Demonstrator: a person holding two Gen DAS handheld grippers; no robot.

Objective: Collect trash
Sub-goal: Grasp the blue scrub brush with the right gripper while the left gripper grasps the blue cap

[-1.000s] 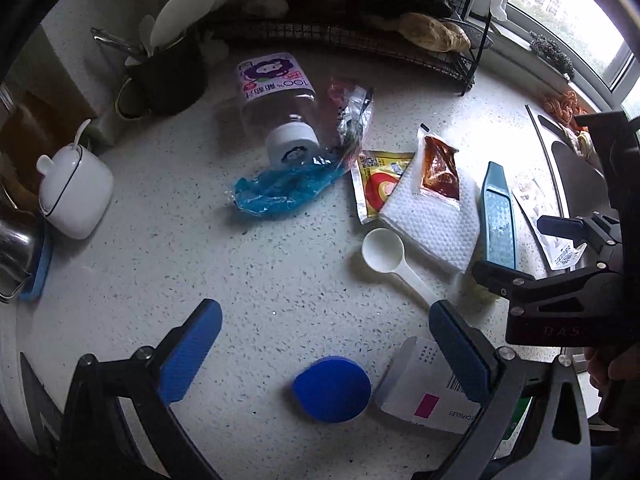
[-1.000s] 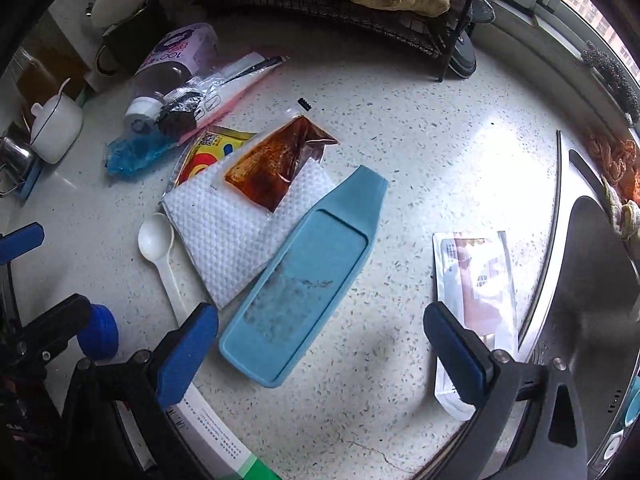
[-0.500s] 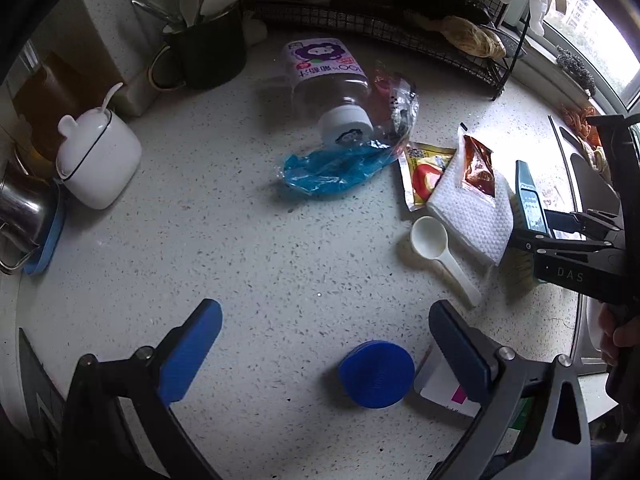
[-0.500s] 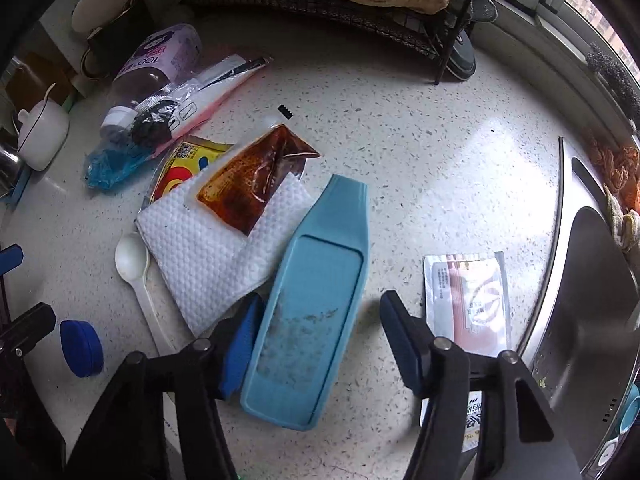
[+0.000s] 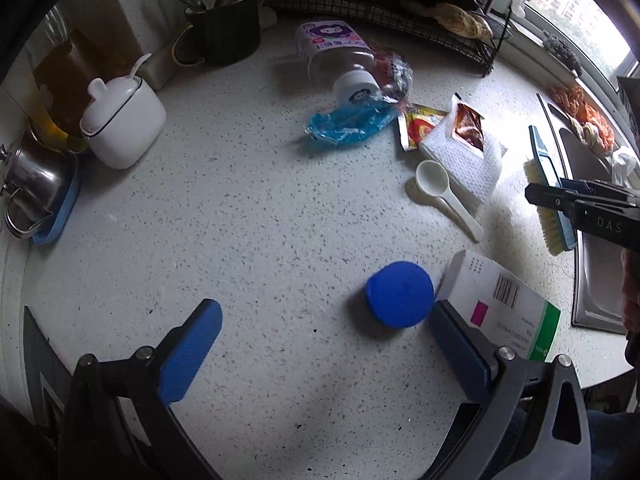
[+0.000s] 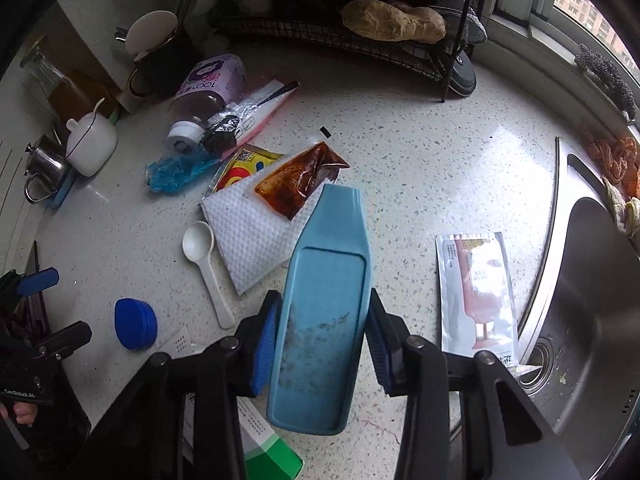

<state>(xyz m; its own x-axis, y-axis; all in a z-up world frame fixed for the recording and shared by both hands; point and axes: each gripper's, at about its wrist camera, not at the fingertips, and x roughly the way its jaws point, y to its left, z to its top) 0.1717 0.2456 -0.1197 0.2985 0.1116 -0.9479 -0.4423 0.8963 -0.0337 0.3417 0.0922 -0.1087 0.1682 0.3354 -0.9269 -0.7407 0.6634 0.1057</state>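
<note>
Both gripper states plain: right gripper (image 6: pixel 322 344) clamping half-hidden brush (image 6: pixel 320 312), left gripper (image 5: pixel 320 352) agape.

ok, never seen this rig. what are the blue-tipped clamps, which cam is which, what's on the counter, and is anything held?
No robot arm here: a person holds a two-finger gripper in each hand, each with a fisheye camera looking along its fingers.

Left wrist view: the left gripper is open over the speckled counter, with nothing between its pads. A blue round lid and a white and green box lie just ahead.

Right wrist view: the right gripper has just been closing and its pads now press the sides of a blue scrub brush; the left view shows its yellow bristles.

Also on the counter: a white spoon, paper towel, sauce packet, plastic bottle, blue wrapper, silver sachet. The sink is on the right.
</note>
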